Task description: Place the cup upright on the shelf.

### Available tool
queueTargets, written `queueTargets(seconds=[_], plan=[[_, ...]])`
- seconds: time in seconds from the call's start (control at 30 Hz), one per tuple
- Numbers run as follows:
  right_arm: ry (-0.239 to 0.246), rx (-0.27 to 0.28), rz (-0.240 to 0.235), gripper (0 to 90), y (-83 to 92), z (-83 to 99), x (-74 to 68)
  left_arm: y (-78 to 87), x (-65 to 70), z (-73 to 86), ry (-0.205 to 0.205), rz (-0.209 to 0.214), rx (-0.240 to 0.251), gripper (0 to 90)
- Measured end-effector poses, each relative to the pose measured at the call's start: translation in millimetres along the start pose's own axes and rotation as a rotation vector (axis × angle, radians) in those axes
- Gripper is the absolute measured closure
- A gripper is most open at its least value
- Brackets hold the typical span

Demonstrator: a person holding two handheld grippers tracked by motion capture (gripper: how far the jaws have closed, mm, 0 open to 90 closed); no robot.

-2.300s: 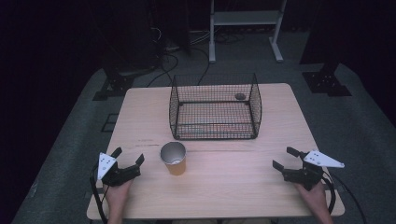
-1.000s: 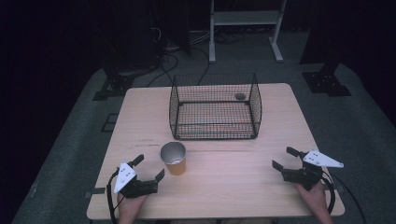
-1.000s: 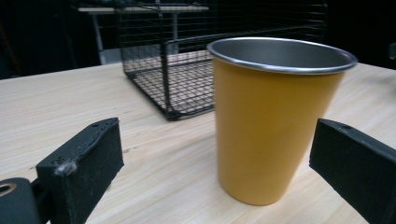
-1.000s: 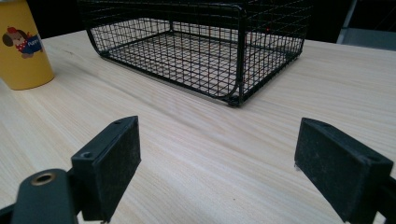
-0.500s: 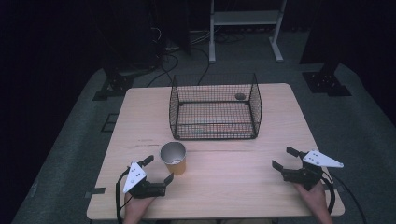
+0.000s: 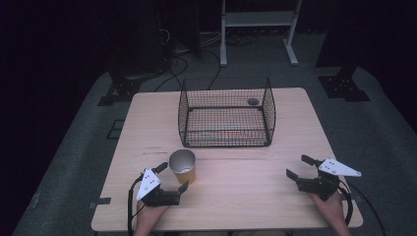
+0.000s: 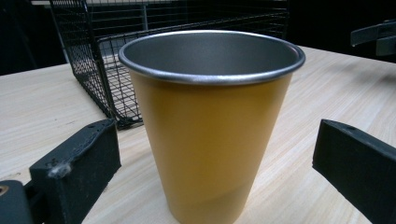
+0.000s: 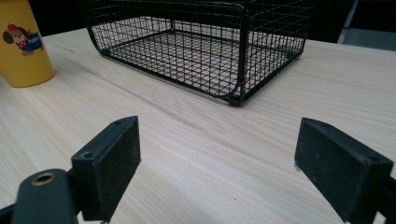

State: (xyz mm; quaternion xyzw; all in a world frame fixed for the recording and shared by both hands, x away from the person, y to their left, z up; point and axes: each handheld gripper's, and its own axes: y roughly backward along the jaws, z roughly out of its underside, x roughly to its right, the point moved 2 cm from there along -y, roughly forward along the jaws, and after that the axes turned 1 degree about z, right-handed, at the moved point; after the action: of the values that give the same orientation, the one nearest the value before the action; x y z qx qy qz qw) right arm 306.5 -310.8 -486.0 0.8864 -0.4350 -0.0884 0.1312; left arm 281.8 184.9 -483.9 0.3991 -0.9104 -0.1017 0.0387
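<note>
High view shows me that my left gripper (image 6: 171,177) has slid in from the left edge of the table (image 6: 246,196) toward the yellow cup (image 6: 183,166), and its jaws have just been opening wide. Now the cup stands between those jaws, one on each side, and in the left gripper view there is a gap on both sides, so they do not squeeze the cup (image 7: 210,121). My right gripper (image 6: 301,167) has stayed where it was near the right edge, jaws wide apart with bare wood between them. The table is light wood and sits on grey carpet in a dark room. The cup stands upright near the front left. Behind it is a black wire basket (image 6: 226,115), close but not touching. A small dark round thing (image 6: 253,102) lies at the basket's far right corner. A white metal stand (image 6: 258,19) is on the floor behind the table.
</note>
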Motion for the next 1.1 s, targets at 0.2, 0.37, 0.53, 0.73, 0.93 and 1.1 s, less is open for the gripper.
queueTargets(seconds=[0.2,0.37,0.53,0.73,0.93,1.1], plan=[[0.003,0.000,0.000,13.3,-0.1,0.0,-0.1,-8.1,1.6,-2.7,-0.011,0.002,-0.007,0.2],[0.005,-0.002,0.000,13.4,-0.3,0.0,-0.3,-14.3,0.1,-5.3,-0.008,-0.005,-0.015,0.2],[0.006,-0.003,0.001,13.4,-0.4,-0.1,-0.4,-17.6,-0.8,-8.2,-0.006,-0.006,-0.014,0.2],[0.006,-0.004,0.000,13.4,-0.6,-0.1,-0.7,-22.3,-3.7,-11.4,0.008,-0.023,-0.022,0.3],[0.007,-0.004,-0.002,13.4,-0.7,-0.1,-0.8,-27.0,-4.6,-15.4,0.006,-0.024,-0.034,0.4],[0.007,-0.004,-0.002,13.4,-0.7,-0.1,-0.9,-28.7,-4.3,-16.2,0.012,-0.015,-0.042,7.8]])
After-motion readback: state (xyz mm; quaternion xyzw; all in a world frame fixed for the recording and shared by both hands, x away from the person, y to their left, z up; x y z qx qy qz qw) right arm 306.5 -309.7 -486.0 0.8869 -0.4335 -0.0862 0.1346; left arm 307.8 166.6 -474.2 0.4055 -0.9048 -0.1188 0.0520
